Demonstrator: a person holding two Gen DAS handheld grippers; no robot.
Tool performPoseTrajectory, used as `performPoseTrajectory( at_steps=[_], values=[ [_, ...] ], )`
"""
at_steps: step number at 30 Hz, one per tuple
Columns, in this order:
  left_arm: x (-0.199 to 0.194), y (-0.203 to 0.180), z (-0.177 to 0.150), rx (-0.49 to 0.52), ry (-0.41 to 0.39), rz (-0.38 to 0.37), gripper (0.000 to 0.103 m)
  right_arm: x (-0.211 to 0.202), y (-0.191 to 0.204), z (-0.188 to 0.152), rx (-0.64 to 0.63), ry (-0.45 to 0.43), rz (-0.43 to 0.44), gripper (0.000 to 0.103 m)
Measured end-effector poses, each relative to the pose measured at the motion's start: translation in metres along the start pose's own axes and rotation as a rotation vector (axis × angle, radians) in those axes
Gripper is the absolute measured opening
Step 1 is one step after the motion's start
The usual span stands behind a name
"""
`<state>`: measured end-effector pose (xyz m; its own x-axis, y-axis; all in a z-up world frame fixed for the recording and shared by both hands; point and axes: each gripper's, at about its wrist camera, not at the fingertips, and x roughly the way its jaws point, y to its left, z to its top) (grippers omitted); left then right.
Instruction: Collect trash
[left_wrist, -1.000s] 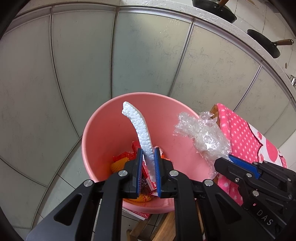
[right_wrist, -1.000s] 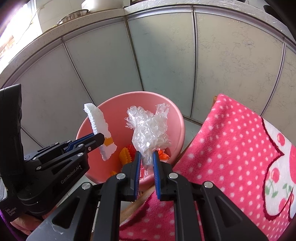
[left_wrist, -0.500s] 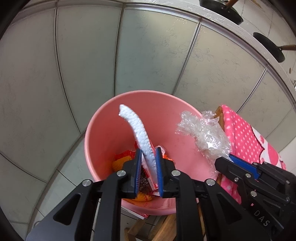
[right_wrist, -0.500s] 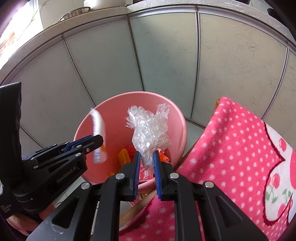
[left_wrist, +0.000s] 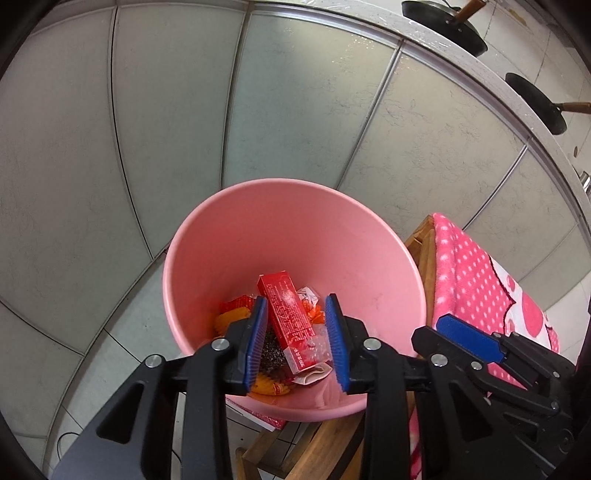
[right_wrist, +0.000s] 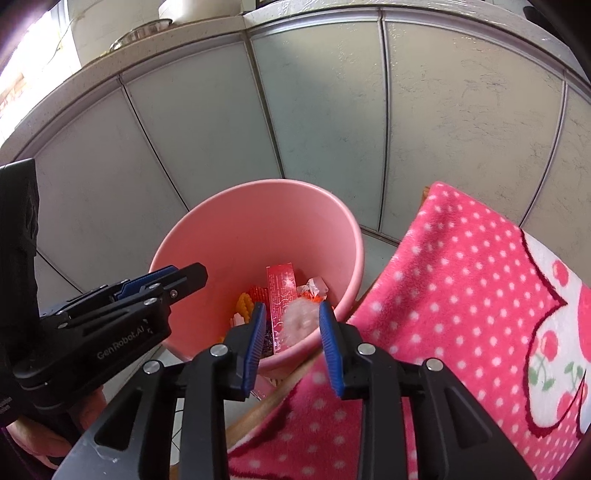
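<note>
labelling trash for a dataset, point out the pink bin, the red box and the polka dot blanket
pink bin (left_wrist: 280, 236), left wrist view, inner back wall
red box (left_wrist: 288, 310), left wrist view, top face
polka dot blanket (right_wrist: 461, 280), right wrist view, spotted upper part

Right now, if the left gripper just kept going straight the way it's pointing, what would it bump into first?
Most likely the trash in the pink bucket. The open, empty left gripper, whose jaws have just been opening, aims into the bucket's mouth, and the red box lies right in line between them. Depth is hard to judge, though.
</note>
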<state>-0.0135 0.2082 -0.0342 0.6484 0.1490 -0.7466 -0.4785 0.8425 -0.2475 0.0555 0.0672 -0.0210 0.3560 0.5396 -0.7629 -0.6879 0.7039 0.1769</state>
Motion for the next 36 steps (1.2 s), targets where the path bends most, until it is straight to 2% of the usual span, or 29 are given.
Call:
performPoseTrajectory(
  at_steps=[6, 8, 10, 36],
  values=[
    [-0.008, -0.013, -0.001, 0.036, 0.0, 0.007, 0.032, -0.016, -0.006, -0.009, 0.014, -0.015, -0.01, 0.031],
    [-0.012, -0.018, -0.002, 0.045, -0.002, 0.007, 0.032, -0.02, -0.007, -0.011, 0.017, -0.021, -0.016, 0.039],
    [-0.016, -0.022, -0.003, 0.054, -0.004, 0.01, 0.032, -0.027, -0.008, -0.015, 0.028, -0.035, -0.02, 0.043],
    [-0.075, -0.074, -0.039, 0.131, -0.105, 0.098, 0.032, -0.087, -0.022, -0.053, 0.057, -0.135, -0.084, 0.046]
  ],
)
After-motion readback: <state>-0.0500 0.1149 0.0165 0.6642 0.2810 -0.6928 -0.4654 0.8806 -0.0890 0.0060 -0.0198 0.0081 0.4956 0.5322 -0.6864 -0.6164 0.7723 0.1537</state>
